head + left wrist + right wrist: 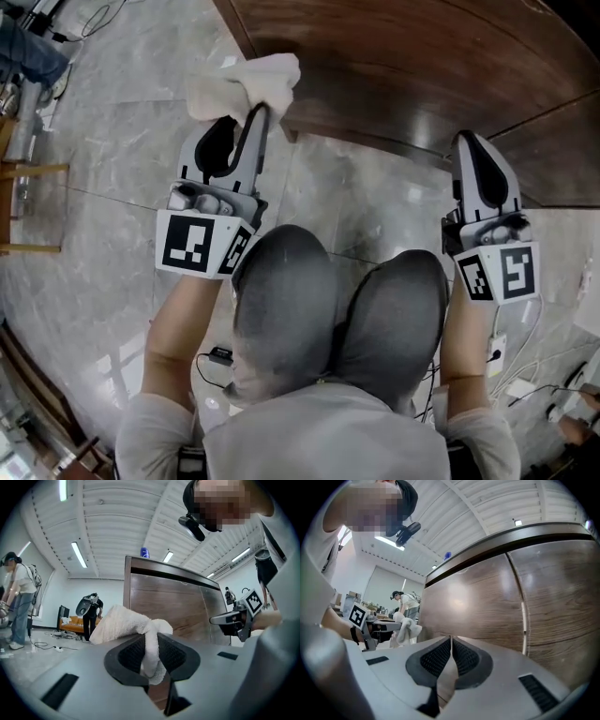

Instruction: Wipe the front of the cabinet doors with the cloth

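Cloth [246,86], white and bunched, is pinched by one narrow fold between the jaws of the left gripper [260,114]. It is held at the left corner of the cabinet doors [422,66], above the grey stone floor [112,141]; whether it touches the wood cannot be told. The right gripper [473,141] points at the door front well to the right, jaws pressed together on nothing. With most of the fabric hanging loose beside the pinch, a firm rub could drag it free, or let the hard jaw tips scrape the veneer. Only the left gripper view shows the fold caught between the pads and a blue object [145,552] atop the cabinet. The right gripper view gives the vertical seam [524,620] between two doors, and the head view sets both grippers ahead of the person's knees [281,300].
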Tool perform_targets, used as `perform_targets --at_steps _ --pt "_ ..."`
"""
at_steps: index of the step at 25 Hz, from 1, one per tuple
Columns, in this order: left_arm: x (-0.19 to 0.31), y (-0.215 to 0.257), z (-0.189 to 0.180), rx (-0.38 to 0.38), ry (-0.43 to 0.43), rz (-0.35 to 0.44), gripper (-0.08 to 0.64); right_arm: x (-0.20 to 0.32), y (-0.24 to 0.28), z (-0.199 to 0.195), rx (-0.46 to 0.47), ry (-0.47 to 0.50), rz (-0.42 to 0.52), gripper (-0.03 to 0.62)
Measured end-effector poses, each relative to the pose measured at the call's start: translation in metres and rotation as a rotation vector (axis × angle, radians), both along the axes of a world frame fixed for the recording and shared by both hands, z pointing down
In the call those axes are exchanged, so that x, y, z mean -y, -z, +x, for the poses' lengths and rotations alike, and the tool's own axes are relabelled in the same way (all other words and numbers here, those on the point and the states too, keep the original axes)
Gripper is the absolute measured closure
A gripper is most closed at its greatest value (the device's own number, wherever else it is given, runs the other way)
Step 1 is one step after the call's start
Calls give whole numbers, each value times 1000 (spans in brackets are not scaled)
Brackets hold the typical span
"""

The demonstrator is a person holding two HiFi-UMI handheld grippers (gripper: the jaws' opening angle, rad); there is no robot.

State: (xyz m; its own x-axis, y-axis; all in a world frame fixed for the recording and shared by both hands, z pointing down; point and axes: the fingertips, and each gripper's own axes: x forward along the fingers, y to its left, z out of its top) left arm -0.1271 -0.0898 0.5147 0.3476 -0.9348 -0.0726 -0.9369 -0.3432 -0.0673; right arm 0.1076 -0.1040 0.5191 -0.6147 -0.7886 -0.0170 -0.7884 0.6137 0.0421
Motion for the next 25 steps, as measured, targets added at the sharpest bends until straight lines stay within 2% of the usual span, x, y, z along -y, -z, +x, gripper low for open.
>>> perform_targets --at_steps 7,14,20,25 --pt "10 -44 -16 41 19 -3 474 -7 -17 -36 -46 54 9 555" --pt "22 -70 -36 20 89 -25 472 -9 -25 -27 -38 7 1 555" --pt "39 -96 -29 2 85 -69 473 -11 -24 -23 -28 22 12 555" --pt "46 -110 -14 21 50 -100 472 -7 -34 -21 -39 31 -11 555"
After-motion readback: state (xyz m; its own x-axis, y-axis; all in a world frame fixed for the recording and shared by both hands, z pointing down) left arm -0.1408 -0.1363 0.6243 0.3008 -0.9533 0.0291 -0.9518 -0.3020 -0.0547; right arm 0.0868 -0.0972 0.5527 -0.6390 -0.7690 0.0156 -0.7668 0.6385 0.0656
